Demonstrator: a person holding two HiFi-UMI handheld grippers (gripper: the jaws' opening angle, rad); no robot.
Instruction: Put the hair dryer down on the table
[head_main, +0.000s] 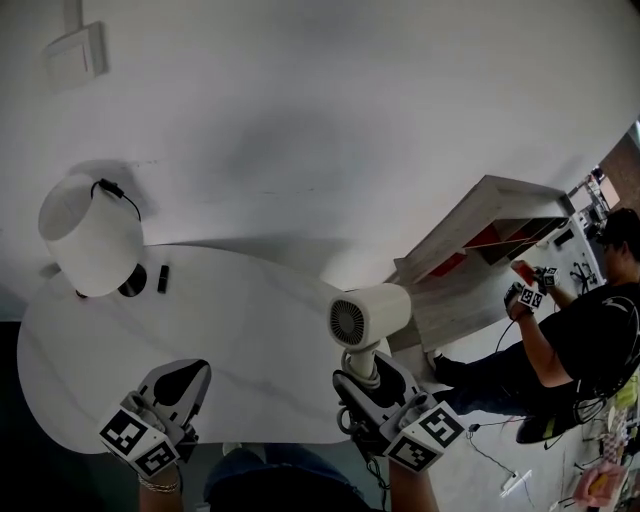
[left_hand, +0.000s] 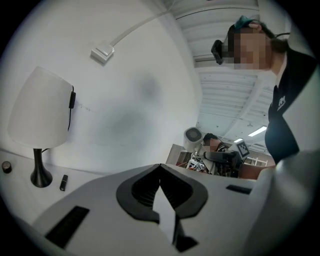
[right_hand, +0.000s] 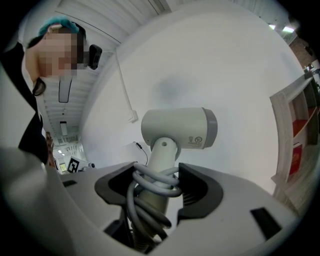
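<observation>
The hair dryer (right_hand: 180, 127) is smooth matte white plastic: a stubby barrel with a round meshed intake on a cylindrical handle wound with grey cord (right_hand: 155, 181). The handle's lower end is hidden inside the right gripper (right_hand: 157, 182), whose dark ribbed pads clamp handle and cord from both sides. It stands upright, apparently just over the right edge of the glossy white table (head_main: 250, 330). The left gripper (left_hand: 160, 167) is closed and empty.
</observation>
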